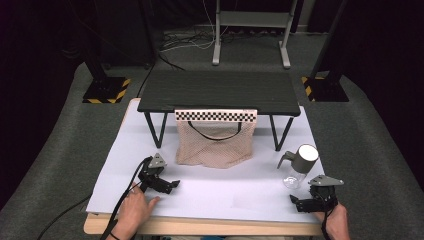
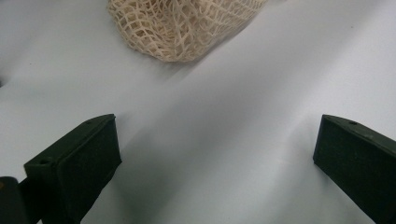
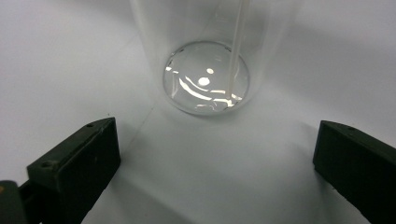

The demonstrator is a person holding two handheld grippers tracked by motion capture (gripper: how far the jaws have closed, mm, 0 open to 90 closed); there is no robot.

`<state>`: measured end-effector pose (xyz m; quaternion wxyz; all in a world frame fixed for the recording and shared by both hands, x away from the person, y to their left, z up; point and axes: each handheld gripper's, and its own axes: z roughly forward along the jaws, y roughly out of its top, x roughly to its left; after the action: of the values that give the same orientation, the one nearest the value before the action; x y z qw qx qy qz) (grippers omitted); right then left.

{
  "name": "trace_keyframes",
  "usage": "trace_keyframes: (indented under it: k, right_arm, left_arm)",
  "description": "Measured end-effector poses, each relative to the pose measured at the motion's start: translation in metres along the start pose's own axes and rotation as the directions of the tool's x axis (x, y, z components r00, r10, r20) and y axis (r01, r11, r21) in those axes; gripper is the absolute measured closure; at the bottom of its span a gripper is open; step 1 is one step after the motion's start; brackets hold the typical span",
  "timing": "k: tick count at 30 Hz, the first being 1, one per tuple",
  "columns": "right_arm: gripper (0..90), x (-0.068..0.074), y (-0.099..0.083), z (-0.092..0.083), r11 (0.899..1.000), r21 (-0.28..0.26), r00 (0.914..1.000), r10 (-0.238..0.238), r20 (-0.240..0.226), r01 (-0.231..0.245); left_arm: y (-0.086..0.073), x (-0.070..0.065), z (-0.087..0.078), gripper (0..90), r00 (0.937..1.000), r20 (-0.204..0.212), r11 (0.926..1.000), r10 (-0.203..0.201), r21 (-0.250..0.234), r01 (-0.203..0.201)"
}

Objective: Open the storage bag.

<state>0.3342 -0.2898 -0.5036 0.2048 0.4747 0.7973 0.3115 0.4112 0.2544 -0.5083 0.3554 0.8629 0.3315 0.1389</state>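
While both claws rested low on the white table sheet (image 1: 225, 190), each stood with its jaws spread wide and nothing between them. The right gripper (image 1: 306, 203) lay near the table's right front corner, and just ahead of its jaws stood a clear bottle (image 1: 298, 170) with a grey pump cap and a thin dip tube running down inside; in the right gripper view its round base (image 3: 205, 79) sat centred between the jaws but apart from them. It looked empty, so probably light, rigid, smooth-walled and apt to slip or tip if nudged; a squeeze across the middle of the body, below the cap, seemed the safest hold. The left gripper (image 1: 162, 184) pointed toward a beige mesh bag (image 1: 215, 145) hanging from the front edge of a small black stand (image 1: 220, 92). That bag appeared soft and limp, its lower edge (image 2: 187, 28) sagging onto the sheet; pinching the netting or the dark handle loop would likely serve.
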Motion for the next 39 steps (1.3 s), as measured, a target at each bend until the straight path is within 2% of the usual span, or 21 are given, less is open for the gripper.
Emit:
trace_keyframes:
  k: [4,14,20,23,25,27,29,31,34,36,39]
  right_arm:
    - [0.0,0.0,0.0,0.0,1.0,-0.004,1.0,-0.005,0.004,0.005]
    - [0.0,0.0,0.0,0.0,1.0,-0.001,1.0,-0.003,0.002,0.003]
    - [0.0,0.0,0.0,0.0,1.0,0.0,1.0,-0.006,0.003,0.006]
    - [0.0,0.0,0.0,0.0,1.0,0.001,1.0,-0.006,0.002,0.006]
    - [0.0,0.0,0.0,0.0,1.0,0.001,1.0,-0.006,0.002,0.006]
    - [0.0,0.0,0.0,0.0,1.0,0.002,1.0,-0.005,0.0,0.005]
    - [0.0,0.0,0.0,0.0,1.0,0.002,1.0,-0.005,0.0,0.005]
    - [0.0,0.0,0.001,0.0,1.0,0.003,1.0,-0.003,-0.003,0.003]
    - [0.0,0.0,0.001,0.0,1.0,0.004,1.0,-0.002,-0.005,0.002]
    - [0.0,0.0,0.0,0.0,1.0,0.003,1.0,-0.001,-0.005,0.001]
    - [0.0,-0.001,0.0,0.0,1.0,0.003,1.0,-0.002,-0.005,0.002]
  left_arm:
    - [-0.001,0.002,-0.001,0.3,0.9997,0.016,0.9998,-0.016,-0.01,0.016]
    - [0.0,0.0,0.0,0.3,1.0,-0.002,1.0,-0.007,0.0,0.007]
    - [0.001,0.0,0.0,0.7,0.9997,-0.007,0.9998,-0.021,0.002,0.021]
    - [0.003,-0.002,-0.001,1.0,0.9994,0.022,0.9996,-0.028,0.003,0.028]
    - [0.004,-0.002,-0.002,1.3,0.9994,0.027,0.9997,-0.023,0.004,0.023]
    - [0.007,-0.005,-0.005,0.5,0.9998,0.019,1.0,0.007,0.002,-0.007]
    - [0.008,-0.005,-0.006,0.1,0.9998,0.019,0.9999,0.01,0.0,-0.01]
    - [0.01,-0.007,-0.009,0.3,0.9996,0.025,0.9998,0.015,-0.011,-0.015]
    - [0.016,-0.011,-0.014,1.8,0.9981,0.032,0.9984,0.052,-0.024,-0.051]
    - [0.02,-0.014,-0.019,4.0,0.9962,0.042,0.9959,0.076,-0.053,-0.074]
    - [0.026,-0.015,-0.023,2.4,0.9951,0.054,0.9953,0.083,-0.055,-0.08]
